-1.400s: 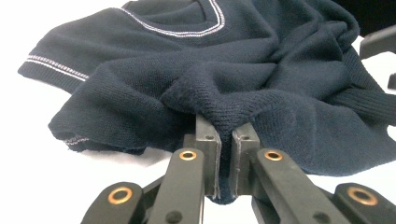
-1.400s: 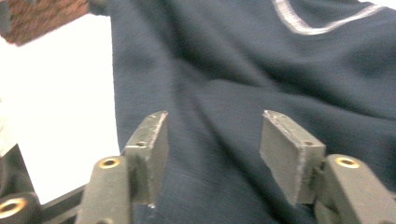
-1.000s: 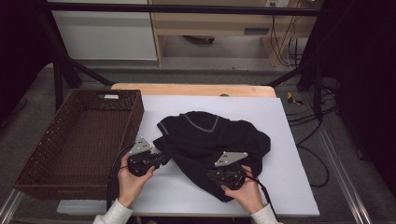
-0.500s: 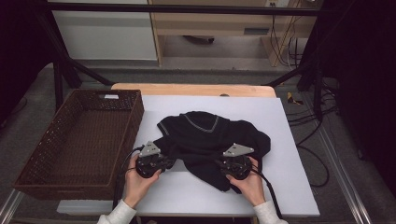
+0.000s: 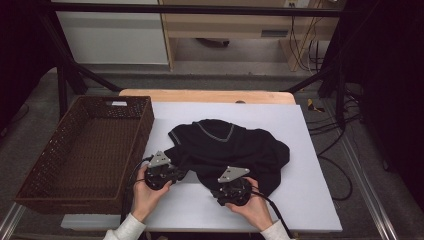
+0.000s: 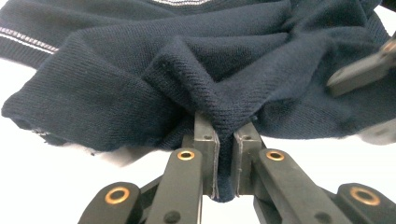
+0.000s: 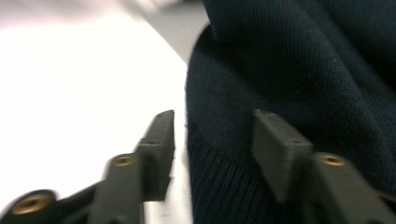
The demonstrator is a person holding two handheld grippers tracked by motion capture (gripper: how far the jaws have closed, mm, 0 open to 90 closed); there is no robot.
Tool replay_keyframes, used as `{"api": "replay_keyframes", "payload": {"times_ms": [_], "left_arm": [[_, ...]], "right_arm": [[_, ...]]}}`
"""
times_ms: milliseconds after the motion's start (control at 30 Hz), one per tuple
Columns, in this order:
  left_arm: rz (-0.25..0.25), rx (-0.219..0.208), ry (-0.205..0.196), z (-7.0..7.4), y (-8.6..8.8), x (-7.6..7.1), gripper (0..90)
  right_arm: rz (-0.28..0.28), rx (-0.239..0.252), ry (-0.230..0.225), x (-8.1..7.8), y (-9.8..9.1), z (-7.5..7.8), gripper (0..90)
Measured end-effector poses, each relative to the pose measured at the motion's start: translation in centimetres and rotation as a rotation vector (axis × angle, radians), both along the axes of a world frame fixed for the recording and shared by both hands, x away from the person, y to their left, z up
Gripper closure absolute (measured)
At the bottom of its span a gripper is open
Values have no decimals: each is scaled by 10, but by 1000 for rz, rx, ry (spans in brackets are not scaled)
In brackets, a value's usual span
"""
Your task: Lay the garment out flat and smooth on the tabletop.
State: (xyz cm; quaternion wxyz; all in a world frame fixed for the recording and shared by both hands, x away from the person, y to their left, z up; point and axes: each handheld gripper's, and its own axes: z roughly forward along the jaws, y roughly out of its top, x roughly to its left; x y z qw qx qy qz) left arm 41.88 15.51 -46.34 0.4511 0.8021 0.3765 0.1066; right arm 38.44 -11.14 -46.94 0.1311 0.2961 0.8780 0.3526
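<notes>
The sweater lies bunched on the table by the basket. The left hand-held gripper pinches a fold tight. The right hand-held gripper has just been opening around the hem, not squeezing. Push it deeper, then pinch.

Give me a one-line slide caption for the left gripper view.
Left hand-held gripper shut on a pinched fold of the dark knit sweater lying on the white table.

Matt ribbed-knit cloth sweater, rough woven wicker basket, smooth white table.
</notes>
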Motion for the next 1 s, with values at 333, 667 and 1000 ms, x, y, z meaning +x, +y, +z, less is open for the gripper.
{"api": "replay_keyframes", "payload": {"times_ms": [333, 667, 1000], "left_arm": [[34, -36, -35, 17, 9, -1, 830], [55, -69, -23, 19, 8, -5, 584], [14, -55, -85, 32, -8, -36, 288]], "right_arm": [[140, 322, 118, -9, 3, 35, 845], [20, 247, 45, 0, -2, 26, 423], [-232, 226, -55, 7, -98, 37, 362]]}}
